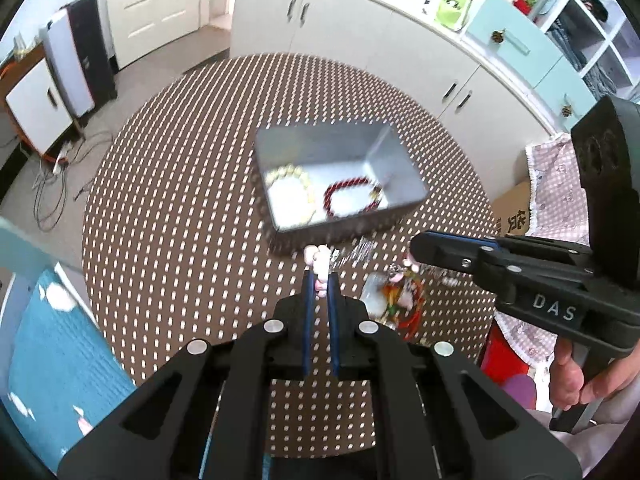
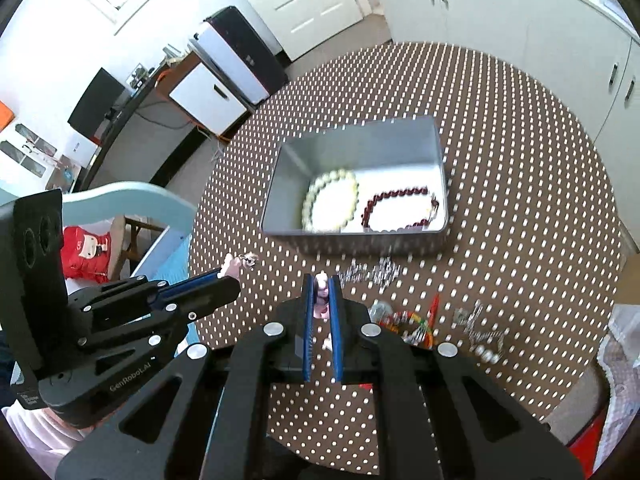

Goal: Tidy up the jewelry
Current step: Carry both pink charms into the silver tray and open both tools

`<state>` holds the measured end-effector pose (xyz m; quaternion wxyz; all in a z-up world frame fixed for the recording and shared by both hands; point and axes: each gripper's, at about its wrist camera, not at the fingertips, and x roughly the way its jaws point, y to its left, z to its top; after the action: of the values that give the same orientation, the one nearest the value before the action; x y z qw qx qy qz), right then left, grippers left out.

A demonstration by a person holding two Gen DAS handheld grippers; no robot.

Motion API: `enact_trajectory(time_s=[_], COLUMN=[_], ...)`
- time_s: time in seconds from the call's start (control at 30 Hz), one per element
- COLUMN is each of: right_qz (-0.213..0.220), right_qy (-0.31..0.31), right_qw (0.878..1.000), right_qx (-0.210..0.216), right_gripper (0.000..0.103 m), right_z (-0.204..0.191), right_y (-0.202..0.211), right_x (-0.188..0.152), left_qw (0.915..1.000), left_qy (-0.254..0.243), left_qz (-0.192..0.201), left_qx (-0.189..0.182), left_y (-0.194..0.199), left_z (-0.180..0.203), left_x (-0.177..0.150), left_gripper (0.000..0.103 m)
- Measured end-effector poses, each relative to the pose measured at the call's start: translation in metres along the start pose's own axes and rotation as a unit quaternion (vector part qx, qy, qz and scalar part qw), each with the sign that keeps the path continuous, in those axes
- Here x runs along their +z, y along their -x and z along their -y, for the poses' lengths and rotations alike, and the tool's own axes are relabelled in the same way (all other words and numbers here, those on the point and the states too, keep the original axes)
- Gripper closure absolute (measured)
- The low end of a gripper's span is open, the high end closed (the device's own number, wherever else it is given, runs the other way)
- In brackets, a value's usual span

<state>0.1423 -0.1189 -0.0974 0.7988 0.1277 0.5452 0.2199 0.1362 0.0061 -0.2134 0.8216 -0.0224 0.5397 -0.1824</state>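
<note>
A grey metal tin (image 1: 394, 160) (image 2: 438, 148) stands on the polka-dot table and holds a cream bead bracelet (image 1: 308, 194) (image 2: 310, 196) and a dark red bead bracelet (image 1: 340, 190) (image 2: 400, 194). My left gripper (image 1: 320, 274) (image 2: 230, 272) is shut on a pale pink charm (image 1: 318, 262) just in front of the tin. My right gripper (image 2: 322, 280) (image 1: 416, 252) is shut on another pink charm (image 2: 322, 296). A silver chain (image 2: 370, 272) (image 1: 356, 254) and a colourful bracelet (image 2: 416, 320) (image 1: 400, 304) lie loose on the table.
The round table (image 1: 180, 200) has a brown cloth with white dots. Silver earrings (image 2: 484, 332) lie at its right. White cabinets (image 1: 360, 28) stand behind. A blue chair (image 2: 132, 200) is at the left, and a pink checked cloth (image 1: 556, 184) at the right.
</note>
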Motion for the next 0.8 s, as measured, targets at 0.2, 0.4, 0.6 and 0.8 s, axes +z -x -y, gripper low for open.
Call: enact_trajectory(time_s=[0.2,0.4,0.6,0.8], right_qz=[0.007,0.003,0.0,-0.006], right_qy=[-0.002,-0.019,-0.034,-0.047], right_qw=[1.0,1.0,0.999,0.999], right_qx=[-0.008,-0.007,-0.006,-0.008], right_gripper=[0.096,0.096,0.096,0.093], right_z=[0.011,0.021,0.03,0.037], right_y=[-0.002,-0.011,-0.017,-0.02], right_x=[0.022,0.035,0.044,0.056], left_qw=[1.0,1.0,0.9998,0.9991], left_qy=[-0.005,-0.001,-0.002,-0.012], left_qz=[0.007,-0.003,-0.018,-0.032], left_qx=[-0.004,-0.008,-0.012,-0.025], left_y=[-0.009,-0.024,-0.043,-0.059], left_z=[0.004,0.001,-0.003,-0.002], left_x=[0.026,0.043,0.06,0.072], left_gripper=[0.097,0.097,0.097,0.096])
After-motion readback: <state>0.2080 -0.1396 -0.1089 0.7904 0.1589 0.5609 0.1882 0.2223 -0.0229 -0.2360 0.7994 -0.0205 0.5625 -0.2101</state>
